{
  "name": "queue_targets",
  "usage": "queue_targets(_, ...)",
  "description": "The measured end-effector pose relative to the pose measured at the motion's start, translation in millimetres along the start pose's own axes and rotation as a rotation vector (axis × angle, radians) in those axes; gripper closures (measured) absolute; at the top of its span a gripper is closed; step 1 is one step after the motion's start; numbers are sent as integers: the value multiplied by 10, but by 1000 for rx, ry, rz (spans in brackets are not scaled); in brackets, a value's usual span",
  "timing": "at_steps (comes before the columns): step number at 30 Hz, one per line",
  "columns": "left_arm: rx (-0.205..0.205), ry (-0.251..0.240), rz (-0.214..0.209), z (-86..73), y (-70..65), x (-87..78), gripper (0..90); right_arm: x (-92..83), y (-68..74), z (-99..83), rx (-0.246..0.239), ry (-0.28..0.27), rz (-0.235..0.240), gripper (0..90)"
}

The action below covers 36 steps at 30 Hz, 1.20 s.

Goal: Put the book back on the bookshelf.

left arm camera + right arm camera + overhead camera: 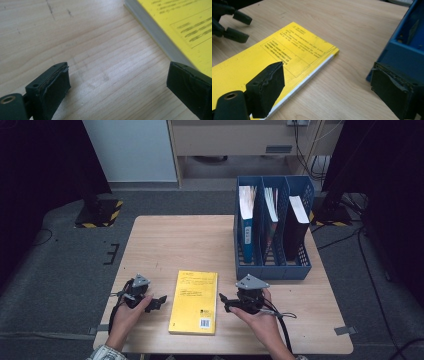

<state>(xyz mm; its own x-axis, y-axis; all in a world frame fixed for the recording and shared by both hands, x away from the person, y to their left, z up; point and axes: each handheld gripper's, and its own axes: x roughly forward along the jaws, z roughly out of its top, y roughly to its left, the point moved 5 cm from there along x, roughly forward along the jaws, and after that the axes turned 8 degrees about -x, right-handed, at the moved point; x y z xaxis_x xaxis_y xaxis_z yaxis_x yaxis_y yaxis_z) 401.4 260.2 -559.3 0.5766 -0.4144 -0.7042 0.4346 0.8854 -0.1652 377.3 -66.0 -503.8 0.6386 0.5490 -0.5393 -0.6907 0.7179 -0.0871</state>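
Book (194, 302) lies flat near front edge of tabletop (165, 240), between grippers. Left gripper (159, 302) released, empty; right gripper (223, 301) released, jaws wide, just beside book's long edge. Likely light, stiff paperback with slick cover; best pinched at overhanging edge or spine.

Each hand carries a black two-jaw gripper, the left gripper (161, 302) and the right gripper (222, 301), both topped by a grey three-cornered plate with black cables trailing toward the frame's bottom. Their blocky black jaw pads look scuffed and frayed at the edges, with a brass-ringed screw hole at lower left in both gripper views. A pale patterned sleeve cuff (106, 353) shows at the bottom left of the high view.
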Motion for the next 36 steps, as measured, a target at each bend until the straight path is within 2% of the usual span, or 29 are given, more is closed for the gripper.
queue_targets(4,18,-17,-17,51,-80,-20,48,118,101,2,15,12,38,141)
queue_targets(11,32,-41,-44,91,-178,-67,82,246,266,-14,-9,26,82,195)
queue_targets(15,52,-26,-62,77,-266,-79,115,290,345,-31,-13,38,102,197)
queue_targets(20,54,-19,-109,52,-359,-97,201,374,448,-83,-10,78,144,186)
queue_targets(22,53,-6,-130,25,-412,-99,249,403,472,-100,-6,90,150,172)
queue_targets(27,78,38,-153,-34,-517,-71,274,498,503,-149,5,122,166,122)
queue_targets(36,59,75,-207,-96,-603,-39,343,623,574,-246,20,172,194,93)
